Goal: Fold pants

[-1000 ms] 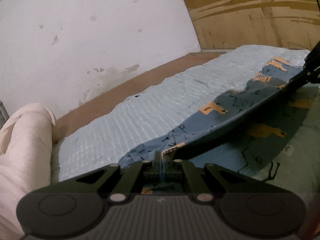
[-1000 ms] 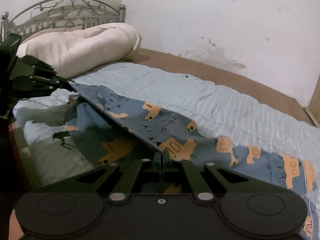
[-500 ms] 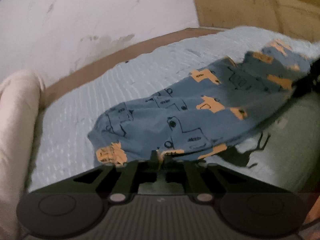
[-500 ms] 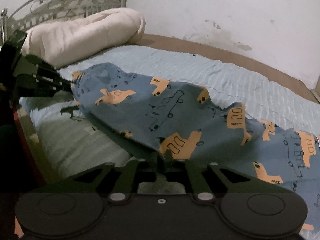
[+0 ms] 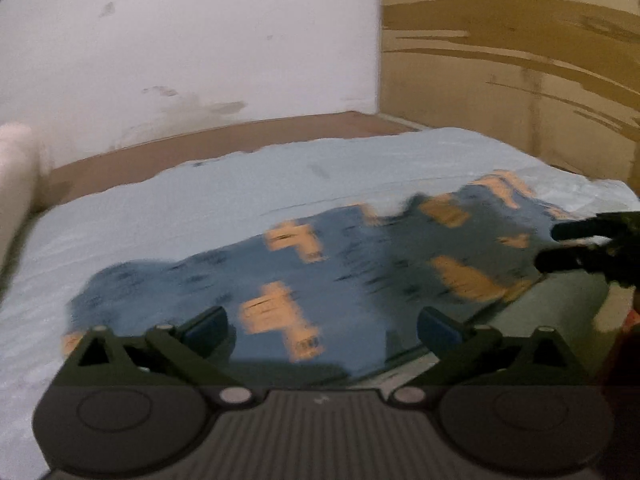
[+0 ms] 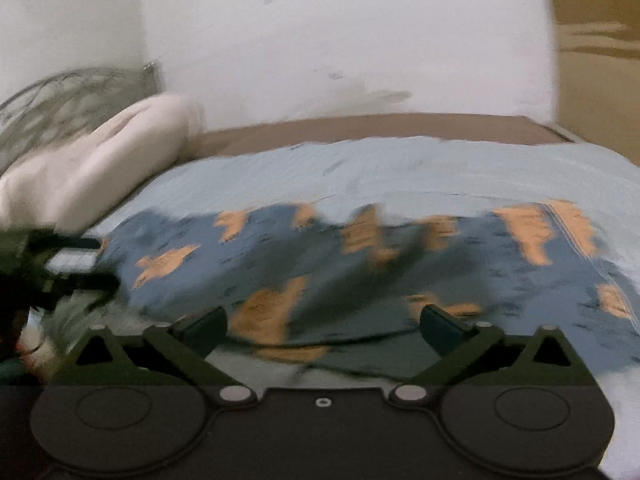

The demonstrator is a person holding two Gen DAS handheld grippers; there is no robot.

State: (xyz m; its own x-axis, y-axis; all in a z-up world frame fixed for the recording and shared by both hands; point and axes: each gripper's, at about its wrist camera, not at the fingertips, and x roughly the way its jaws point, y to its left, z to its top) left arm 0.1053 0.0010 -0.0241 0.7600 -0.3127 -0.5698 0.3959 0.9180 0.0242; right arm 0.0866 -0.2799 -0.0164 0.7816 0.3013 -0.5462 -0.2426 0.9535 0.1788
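Blue pants with orange truck prints (image 5: pixel 352 276) lie flat on the light blue bedspread (image 5: pixel 240 192), folded lengthwise near the front edge. My left gripper (image 5: pixel 322 326) is open and empty, just in front of the pants' near edge. My right gripper (image 6: pixel 324 324) is open and empty over the near edge of the pants (image 6: pixel 360 264). The right gripper shows at the right edge of the left wrist view (image 5: pixel 576 248). The left gripper shows at the left of the right wrist view (image 6: pixel 72 264). Both views are blurred by motion.
A cream rolled blanket (image 6: pixel 100 160) lies at the head of the bed by a metal headboard (image 6: pixel 60 96). A white stained wall (image 5: pixel 180 52) runs behind the bed. A brown wooden panel (image 5: pixel 512 56) stands at the foot. The brown bed frame edge (image 5: pixel 224 144) shows by the wall.
Both grippers held the pants' edge lifted, carried it over onto the bed, then opened and let go. The pants now lie flat and the grippers have drawn back.
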